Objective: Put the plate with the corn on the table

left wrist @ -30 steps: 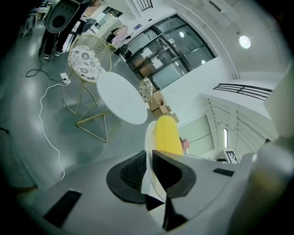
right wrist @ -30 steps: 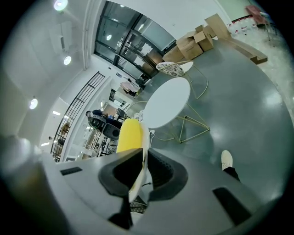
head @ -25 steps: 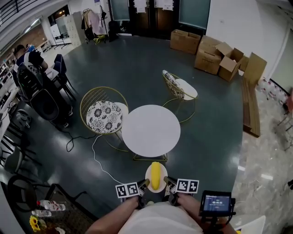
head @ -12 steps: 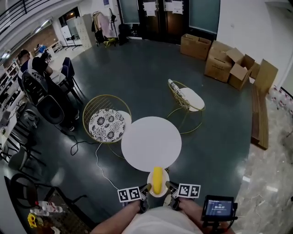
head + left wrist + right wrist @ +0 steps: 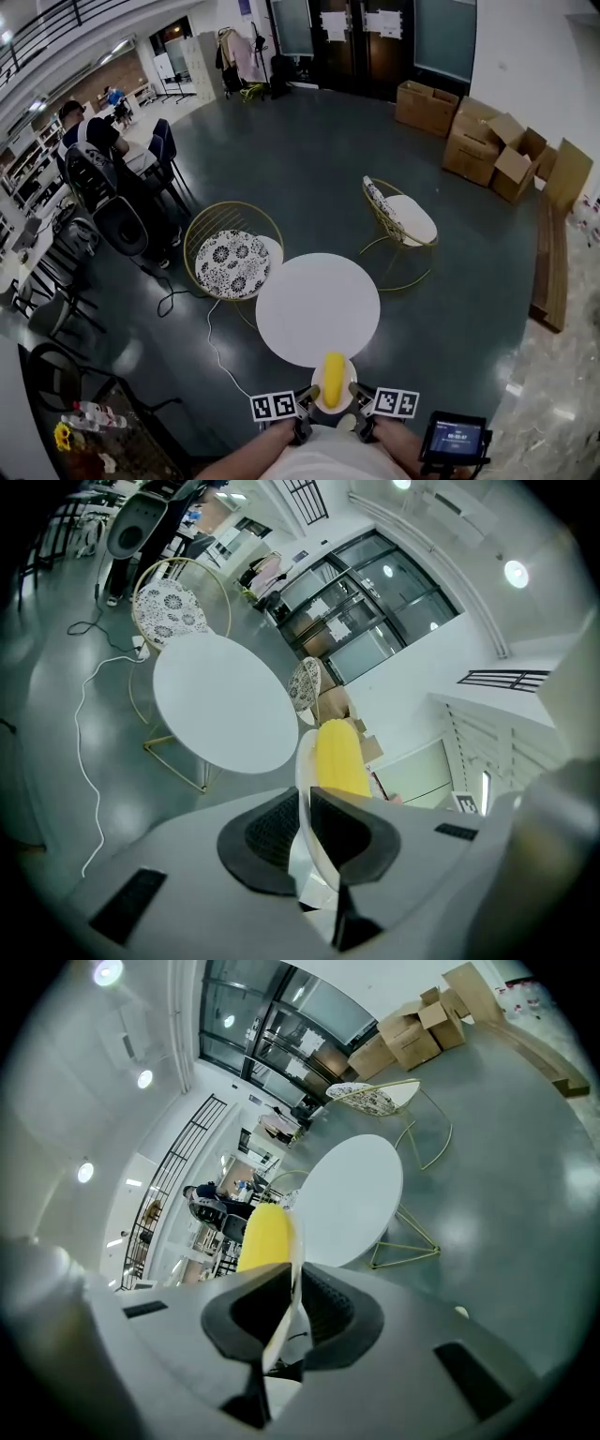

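Grey-green floor (image 5: 309, 131), glossy, with broad open room in the middle and far part of the hall. Left edge: seated person (image 5: 80, 122) at a desk, dark office chairs (image 5: 117, 220) and water bottles (image 5: 94, 417) at the lower left corner. White cable (image 5: 211, 328) trailing over the floor towards the table's left side. Gold wire chair (image 5: 230, 258) with a black-and-white patterned cushion, just beside the table's upper left edge. Round white table (image 5: 317, 305), its top bare, on a thin gold frame. Left gripper (image 5: 305, 803), jaws drawn narrow, pads pinching the plate's left rim. White plate (image 5: 318, 389), small and round, held level between the two grippers at the table's near edge, its far rim meeting that edge in the head view. Corn (image 5: 332, 377), one yellow cob lying lengthwise across the plate's middle and pointing towards the table. Right gripper (image 5: 292, 1283), jaws likewise narrow, clamped on the plate's right rim. Each gripper's cube shows black-and-white square markers. Second gold chair (image 5: 403, 220), near the table's upper right. Handheld screen (image 5: 455, 438) at lower right, with digits too small to read. Cardboard boxes (image 5: 487, 141) stacked against the right wall, some with open flaps.
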